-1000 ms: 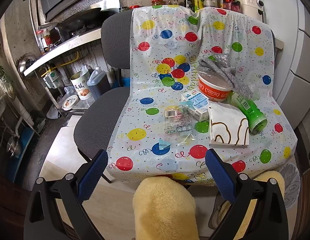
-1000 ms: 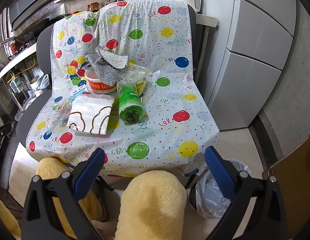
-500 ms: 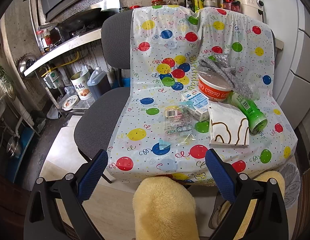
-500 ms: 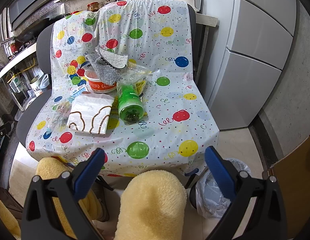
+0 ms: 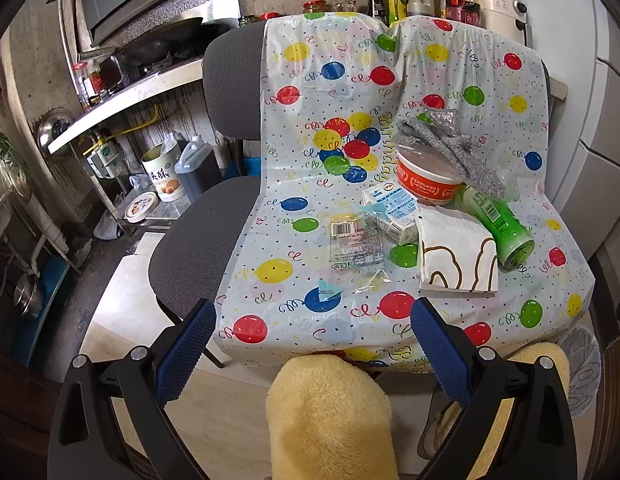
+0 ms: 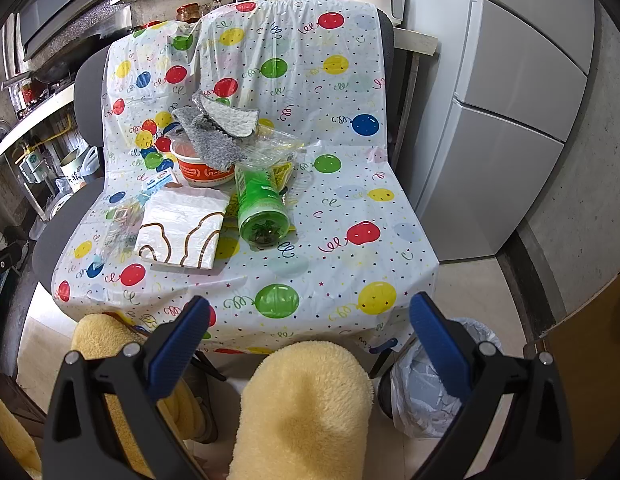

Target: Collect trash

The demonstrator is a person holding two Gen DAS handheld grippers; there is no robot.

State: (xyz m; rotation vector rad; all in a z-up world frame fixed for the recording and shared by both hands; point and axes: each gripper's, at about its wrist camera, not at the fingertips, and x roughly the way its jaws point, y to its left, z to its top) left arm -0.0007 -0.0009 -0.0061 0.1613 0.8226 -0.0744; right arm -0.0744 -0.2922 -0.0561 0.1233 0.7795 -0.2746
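Trash lies on a balloon-print sheet (image 5: 294, 168) (image 6: 329, 208) draped over two chairs. An orange noodle cup (image 5: 427, 184) (image 6: 202, 168) stands at the back under a grey rag (image 5: 449, 146) (image 6: 218, 136). A green bottle (image 5: 497, 224) (image 6: 262, 208) lies on its side. Beside it are a white paper bag with brown lines (image 5: 455, 256) (image 6: 182, 232), a small carton (image 5: 393, 208) and a clear wrapper (image 5: 355, 246) (image 6: 120, 226). My left gripper (image 5: 311, 344) and right gripper (image 6: 308, 340) both hang open short of the sheet's front edge, holding nothing.
A bin lined with a pale bag (image 6: 429, 388) (image 5: 585, 368) stands on the floor at the right of the chairs. A person's yellow fleece knees (image 5: 329, 416) (image 6: 302, 408) fill the foreground. A grey fridge (image 6: 509, 112) is at the right, kitchen shelves and tins (image 5: 164, 176) at the left.
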